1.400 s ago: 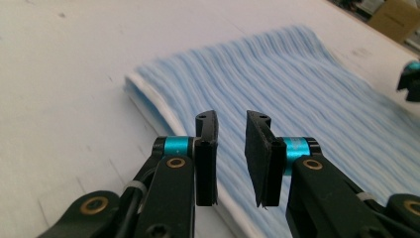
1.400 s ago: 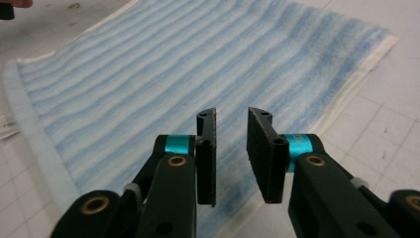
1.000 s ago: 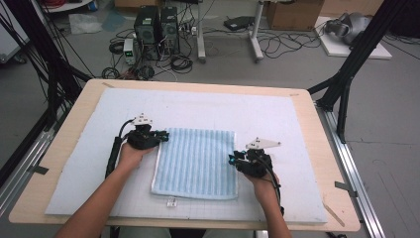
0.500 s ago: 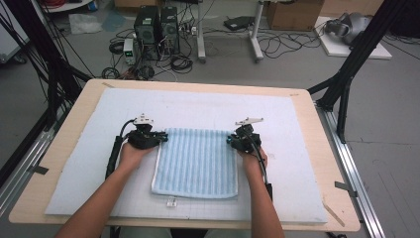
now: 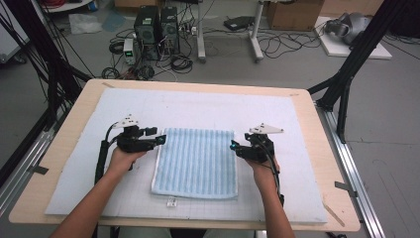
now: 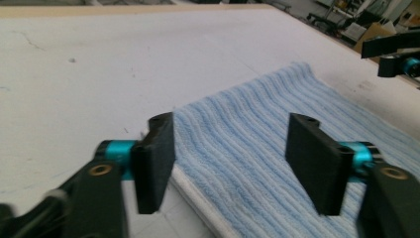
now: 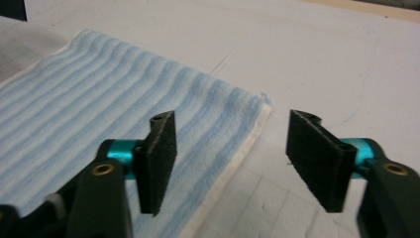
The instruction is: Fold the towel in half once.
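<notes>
High view, near to far. A folded, blue-striped towel lies flat on the white mat that covers the counter, between the two hand-held tools. A small white tag lies on the mat just in front of the towel's near edge; what is on it is too small to read. The left gripper stands at the towel's far left corner and the right gripper at its far right corner. Both pairs of jaws have just been opening; they now stand apart, gripping nothing.

Left gripper view. The towel's white-hemmed edge runs up between the open jaws: one jaw stands over bare mat, the other over the striped cloth, neither pressing on it. The towel's near part is cut off by the bottom of the frame, and the other gripper is cut off at the upper right.

Right gripper view. The towel's corner lies just beyond the jaws, its hem passing between them, the cloth free of both pads. Whether the jaw tips touch the surface below cannot be told. Beyond the counter, computer towers and tangled cables stand on the floor.
</notes>
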